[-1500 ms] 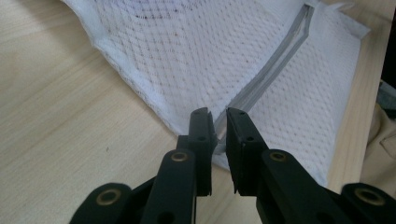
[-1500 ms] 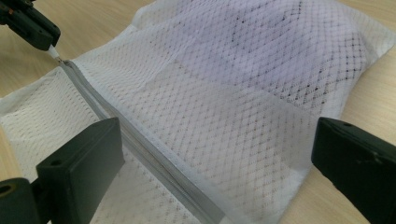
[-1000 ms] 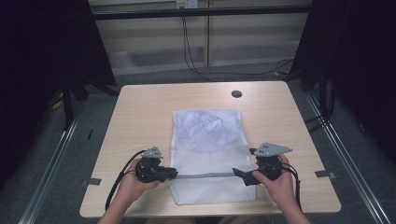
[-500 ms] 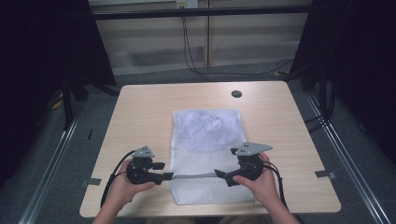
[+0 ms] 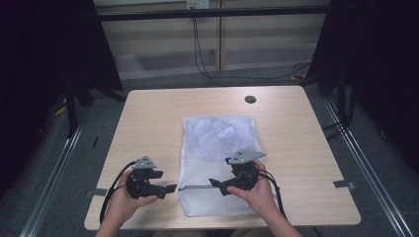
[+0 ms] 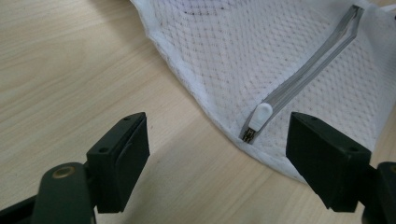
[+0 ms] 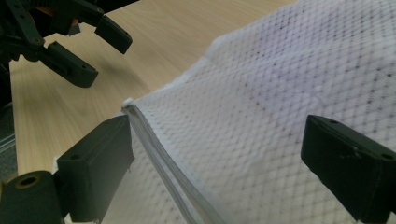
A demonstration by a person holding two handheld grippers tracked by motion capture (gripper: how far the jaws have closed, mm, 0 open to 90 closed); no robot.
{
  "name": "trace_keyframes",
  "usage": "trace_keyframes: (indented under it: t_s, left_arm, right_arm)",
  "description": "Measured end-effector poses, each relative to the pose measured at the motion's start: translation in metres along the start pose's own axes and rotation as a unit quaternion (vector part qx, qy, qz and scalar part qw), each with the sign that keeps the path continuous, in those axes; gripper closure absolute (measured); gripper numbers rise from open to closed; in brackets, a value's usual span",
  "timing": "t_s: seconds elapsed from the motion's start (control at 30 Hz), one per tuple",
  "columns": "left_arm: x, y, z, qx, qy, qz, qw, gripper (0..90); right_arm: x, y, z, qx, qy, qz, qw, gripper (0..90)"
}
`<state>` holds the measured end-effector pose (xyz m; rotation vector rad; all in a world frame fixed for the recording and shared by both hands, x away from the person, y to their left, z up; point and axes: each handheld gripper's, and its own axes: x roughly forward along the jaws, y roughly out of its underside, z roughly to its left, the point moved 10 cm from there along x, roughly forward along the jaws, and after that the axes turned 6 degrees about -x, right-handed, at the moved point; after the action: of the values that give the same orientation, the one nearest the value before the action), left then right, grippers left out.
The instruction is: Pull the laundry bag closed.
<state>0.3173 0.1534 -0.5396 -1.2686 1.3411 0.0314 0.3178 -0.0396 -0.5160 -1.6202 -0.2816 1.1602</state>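
Note:
A white mesh laundry bag (image 5: 217,143) lies flat in the middle of the table, with a grey zipper (image 5: 195,187) running across its near end. The white zipper pull (image 6: 260,114) sits at the bag's left edge, between the spread jaws of my left gripper (image 6: 219,128). In the high view my left gripper (image 5: 170,188) is open just left of the bag, touching nothing. My right gripper (image 5: 215,185) is over the zipper, pointing left. In the right gripper view its open jaws straddle the bag's zipped edge (image 7: 154,144) without closing on it.
The light wooden table (image 5: 148,128) has a dark round cable hole (image 5: 250,99) at the back right. Metal floor rails (image 5: 365,163) run along both sides. In the right gripper view the left gripper (image 7: 70,46) is at the top left.
My right gripper has moved left along the zipper, from the bag's right edge to its middle. My left gripper has backed off slightly left of the bag's edge.

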Motion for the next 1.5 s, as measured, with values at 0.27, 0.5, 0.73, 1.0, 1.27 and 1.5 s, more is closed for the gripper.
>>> trace_keyframes:
  t_s: [0.27, 0.5, 0.73, 1.0, 1.27, 1.5]
  left_arm:
    - [-0.005, -0.002, 0.006, -0.007, -0.008, -0.012, 0.9999, 17.4]
    - [-0.010, -0.001, 0.010, -0.016, -0.013, -0.019, 0.9996, 16.6]
    - [-0.014, 0.007, 0.012, -0.021, -0.015, -0.015, 0.9996, 15.7]
    - [-0.016, 0.007, 0.015, -0.030, -0.019, -0.017, 0.9992, 15.4]
    - [-0.014, 0.007, 0.014, -0.029, -0.016, -0.014, 0.9994, 14.5]
    - [-0.014, 0.008, 0.015, -0.027, -0.015, -0.010, 0.9995, 14.5]
  right_arm:
    - [0.018, -0.010, 0.016, -0.009, -0.019, 0.003, 0.9998, 9.8]
    - [0.034, -0.011, 0.024, -0.008, -0.027, 0.010, 0.9996, 14.2]
    - [0.043, -0.018, 0.032, -0.002, -0.040, 0.004, 0.9992, 22.0]
    - [0.058, -0.019, 0.047, -0.005, -0.068, 0.010, 0.9976, 32.6]
    - [0.068, -0.020, 0.058, -0.003, -0.082, 0.015, 0.9965, 44.3]
    - [0.075, -0.016, 0.064, -0.010, -0.088, 0.022, 0.9958, 52.3]
